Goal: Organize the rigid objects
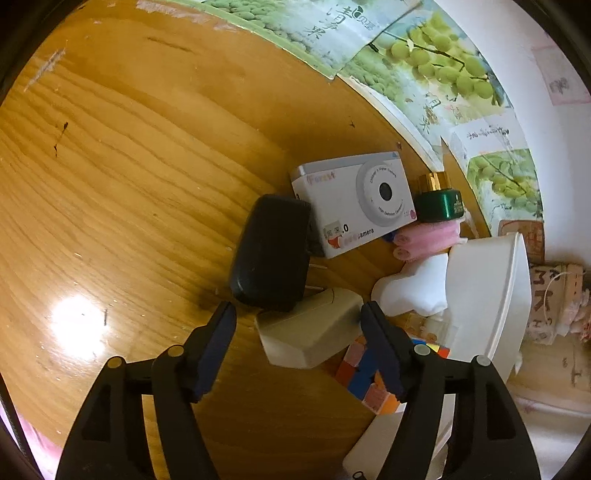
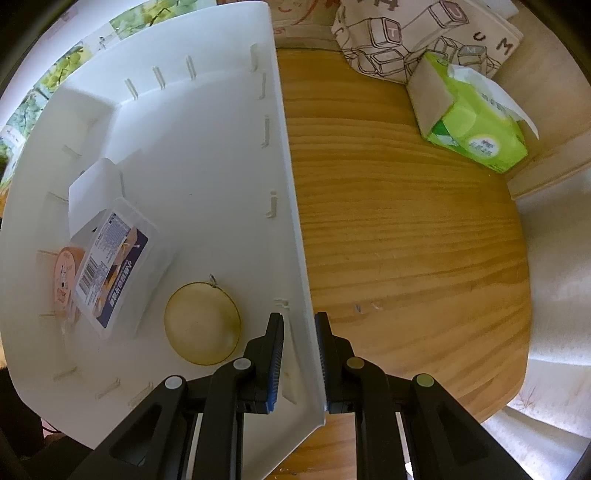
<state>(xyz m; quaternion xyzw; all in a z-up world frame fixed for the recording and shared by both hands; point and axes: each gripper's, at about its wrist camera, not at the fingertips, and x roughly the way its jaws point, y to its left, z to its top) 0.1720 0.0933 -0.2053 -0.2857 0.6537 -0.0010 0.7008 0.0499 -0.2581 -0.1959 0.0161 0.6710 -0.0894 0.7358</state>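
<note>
In the left wrist view my left gripper [image 1: 299, 314] is open just above a beige plug adapter [image 1: 310, 328] on the wooden table [image 1: 129, 166]. A black case [image 1: 271, 251] lies beyond it, then a white toy camera box [image 1: 354, 203], a green jar with a gold lid [image 1: 439, 201], pink rollers [image 1: 424, 240] and a colourful cube [image 1: 365, 373]. In the right wrist view my right gripper [image 2: 300, 334] is shut on the right wall of a white bin [image 2: 291, 192]. The bin holds a clear plastic box [image 2: 114, 262], a round yellow tin [image 2: 201, 328] and an orange disc [image 2: 64, 275].
The white bin's edge [image 1: 491, 295] shows at the right of the left wrist view, with a white object [image 1: 413, 291] beside it. A green tissue pack [image 2: 469, 118] and a printed cloth bag [image 2: 417, 33] sit at the table's far side. Fruit posters [image 1: 436, 66] line the wall.
</note>
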